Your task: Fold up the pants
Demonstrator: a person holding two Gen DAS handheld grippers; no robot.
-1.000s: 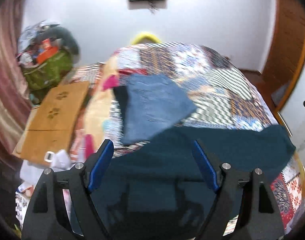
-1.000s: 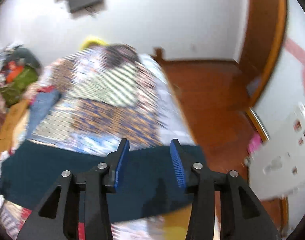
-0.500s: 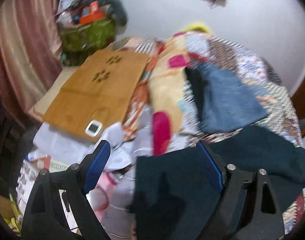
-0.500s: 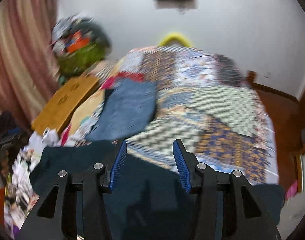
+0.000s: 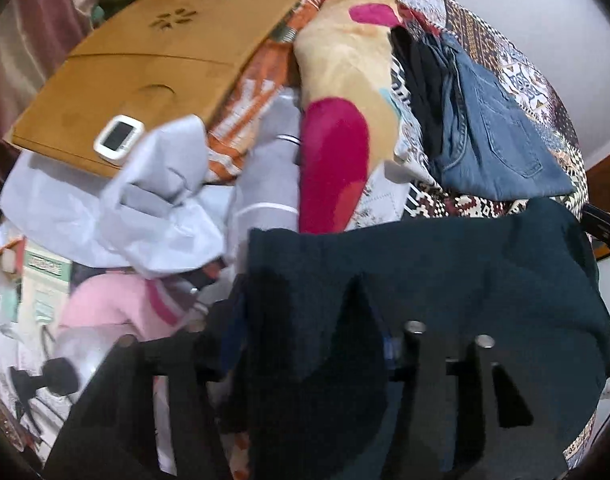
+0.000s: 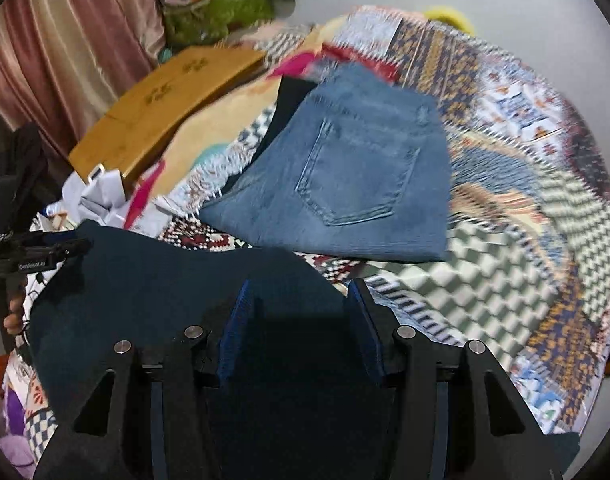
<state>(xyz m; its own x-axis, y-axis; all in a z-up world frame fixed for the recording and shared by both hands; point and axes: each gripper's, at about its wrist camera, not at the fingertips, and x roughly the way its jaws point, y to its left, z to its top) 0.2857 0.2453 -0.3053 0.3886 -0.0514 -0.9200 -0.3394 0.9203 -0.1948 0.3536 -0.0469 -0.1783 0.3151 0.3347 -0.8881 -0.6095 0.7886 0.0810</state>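
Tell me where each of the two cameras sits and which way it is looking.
Left wrist: sits on the left tongs, looking steeply down at the dark teal pants bunched between the jaws, which have just been closing; clutter and a wooden board lie beyond.
Right wrist: sits on the right tongs, looking down over the same pants toward the folded jeans on the patchwork bedspread; a hand shows at the left edge.
Shared: pants, jeans, board.
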